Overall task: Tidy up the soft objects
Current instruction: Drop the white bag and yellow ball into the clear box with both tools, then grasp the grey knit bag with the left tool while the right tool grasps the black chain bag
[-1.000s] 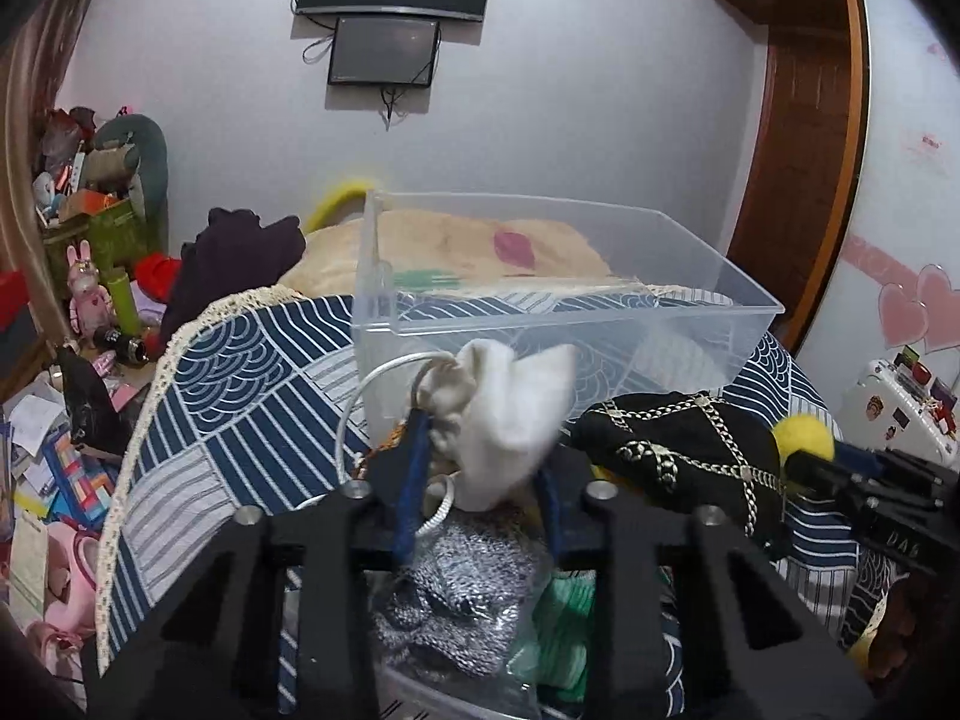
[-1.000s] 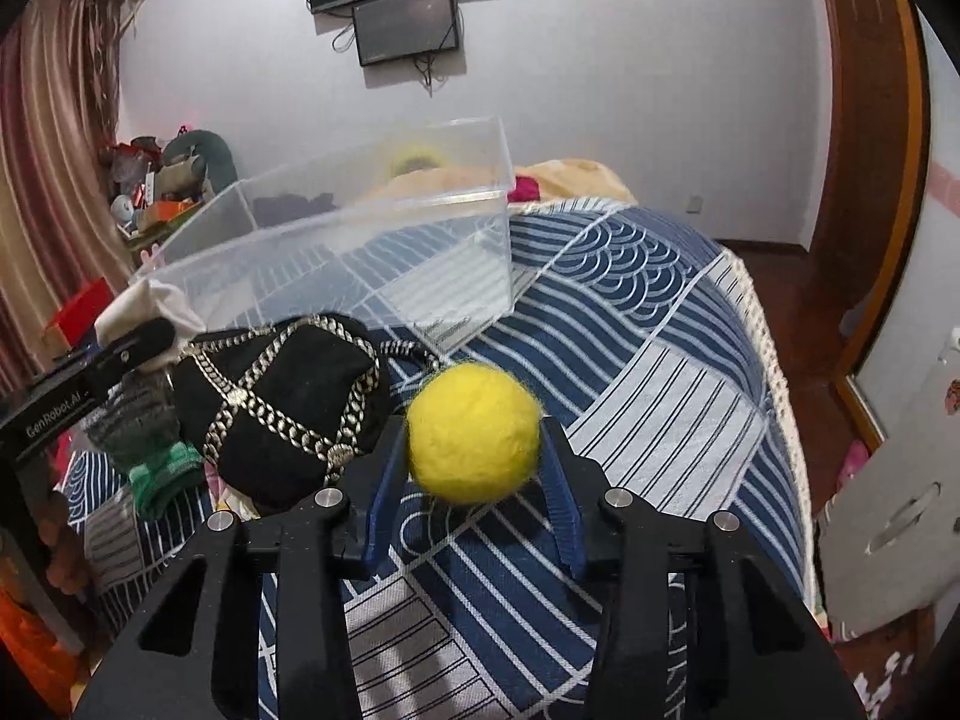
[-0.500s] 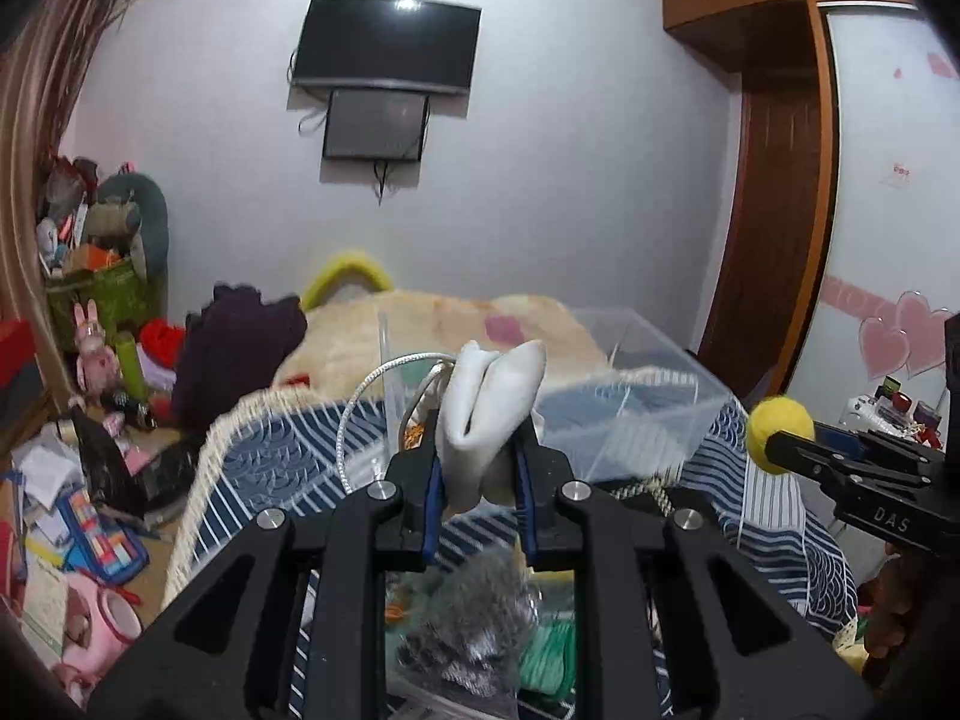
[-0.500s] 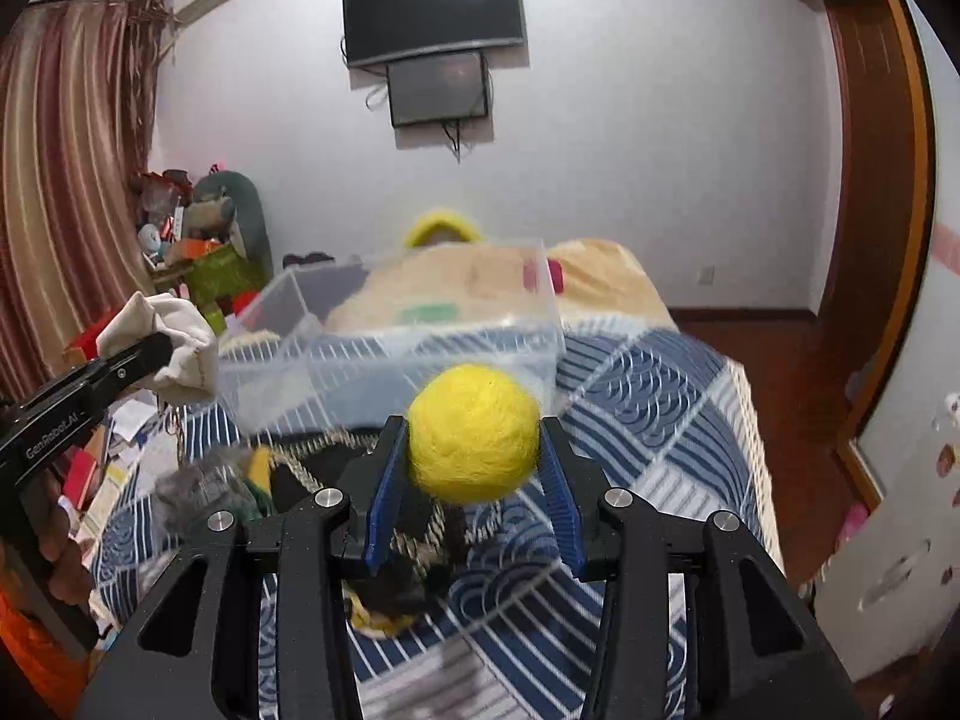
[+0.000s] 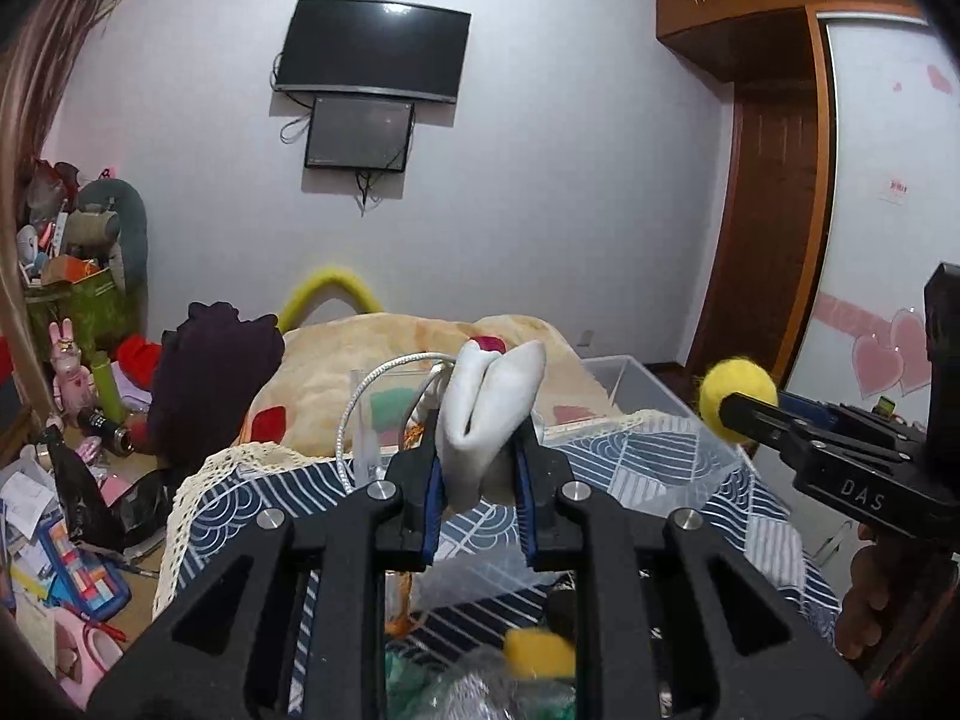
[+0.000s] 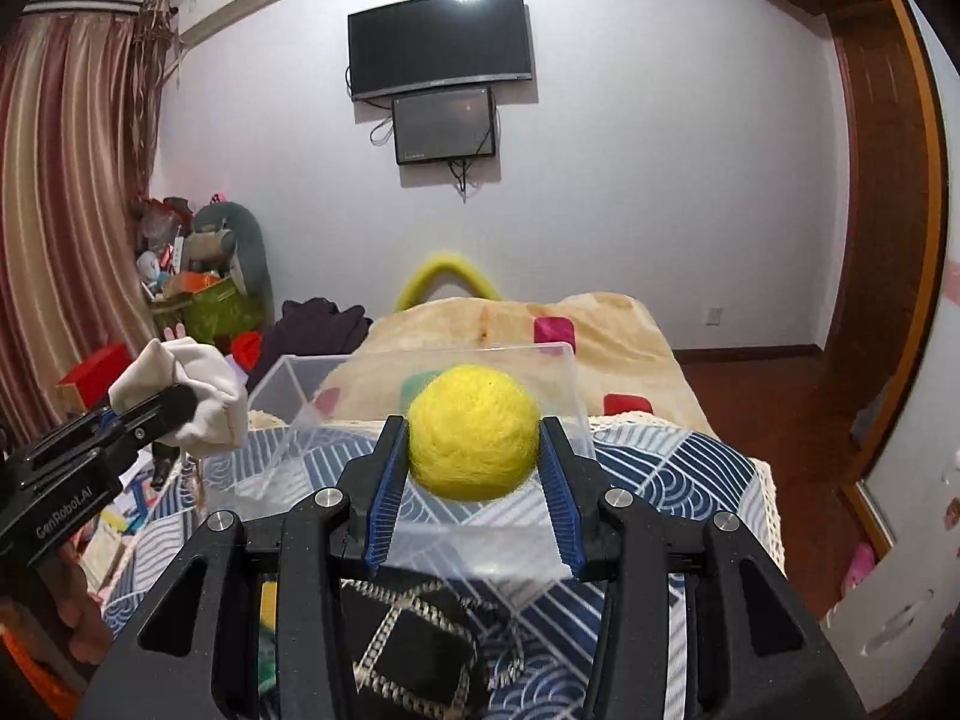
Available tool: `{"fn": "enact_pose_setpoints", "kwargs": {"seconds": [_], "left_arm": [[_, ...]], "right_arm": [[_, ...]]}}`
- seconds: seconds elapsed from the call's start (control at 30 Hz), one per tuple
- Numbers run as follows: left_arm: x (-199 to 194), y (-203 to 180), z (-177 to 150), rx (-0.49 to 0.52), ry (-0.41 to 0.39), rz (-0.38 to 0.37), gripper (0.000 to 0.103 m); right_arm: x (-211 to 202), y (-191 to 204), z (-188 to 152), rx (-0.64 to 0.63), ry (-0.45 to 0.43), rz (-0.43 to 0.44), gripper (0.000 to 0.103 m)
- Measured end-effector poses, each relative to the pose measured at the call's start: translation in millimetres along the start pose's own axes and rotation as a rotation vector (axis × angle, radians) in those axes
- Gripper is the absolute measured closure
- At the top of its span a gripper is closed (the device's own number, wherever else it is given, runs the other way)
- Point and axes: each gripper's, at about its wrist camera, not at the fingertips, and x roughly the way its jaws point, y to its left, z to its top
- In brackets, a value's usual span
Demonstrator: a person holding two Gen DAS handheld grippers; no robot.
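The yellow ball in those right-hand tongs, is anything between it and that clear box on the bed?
Nothing visible blocks it. The yellow ball sits clamped in the right tongs, raised in front of the clear box, whose top is open. The left tongs hold a white cloth off to the side, apart.

white cloth (image 5: 489, 408), yellow ball (image 6: 472, 433) aloft

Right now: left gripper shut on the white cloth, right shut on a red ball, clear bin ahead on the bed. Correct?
Almost. The ball in the right gripper is yellow, as the right wrist view shows. The left gripper does clamp the white cloth, clear bin ahead.
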Motion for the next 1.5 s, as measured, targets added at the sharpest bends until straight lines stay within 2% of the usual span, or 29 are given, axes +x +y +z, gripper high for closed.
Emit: {"fn": "enact_pose_setpoints", "kwargs": {"seconds": [0.27,0.4,0.57,0.63,0.7,0.77,0.83,0.9,1.03,1.2,1.33,1.5], "left_arm": [[46.0,-2.5,-10.0,0.034,0.132,0.048,0.083],[62.8,2.2,-15.7,0.014,0.213,0.029,0.083],[65.9,2.0,-18.6,0.015,0.245,0.034,0.081],[65.2,1.2,-18.0,0.019,0.244,0.036,0.072],[60.3,-1.0,-17.3,0.024,0.229,0.042,0.056],[55.4,-2.7,-15.1,0.035,0.208,0.052,0.050],[49.3,-4.0,-11.9,0.044,0.188,0.059,0.049],[43.2,-2.8,-7.9,0.043,0.171,0.061,0.040],[28.4,-0.2,-0.7,0.040,0.129,0.073,0.033],[2.4,1.4,2.9,0.027,0.070,0.086,0.005],[-14.7,1.5,-3.7,0.039,0.049,0.096,0.002],[-23.4,-3.6,-28.7,0.094,0.087,0.108,0.001]], "right_arm": [[39.0,6.8,-6.8,-0.037,0.088,-0.031,0.063],[61.4,5.7,-13.6,-0.045,0.163,-0.048,0.063],[70.4,5.0,-18.0,-0.051,0.209,-0.057,0.061],[68.8,5.4,-18.7,-0.056,0.209,-0.064,0.059],[66.9,6.6,-18.3,-0.067,0.208,-0.069,0.048],[65.3,7.2,-16.4,-0.076,0.204,-0.066,0.043],[61.8,7.8,-15.4,-0.084,0.187,-0.067,0.043],[58.5,9.0,-13.5,-0.090,0.174,-0.068,0.042],[47.7,10.1,-7.4,-0.091,0.146,-0.059,0.032],[26.9,13.4,-1.5,-0.095,0.091,-0.052,0.027],[6.6,14.7,-3.5,-0.095,0.051,-0.037,0.022],[-8.3,17.7,-17.3,-0.109,0.050,-0.026,0.022]]}}
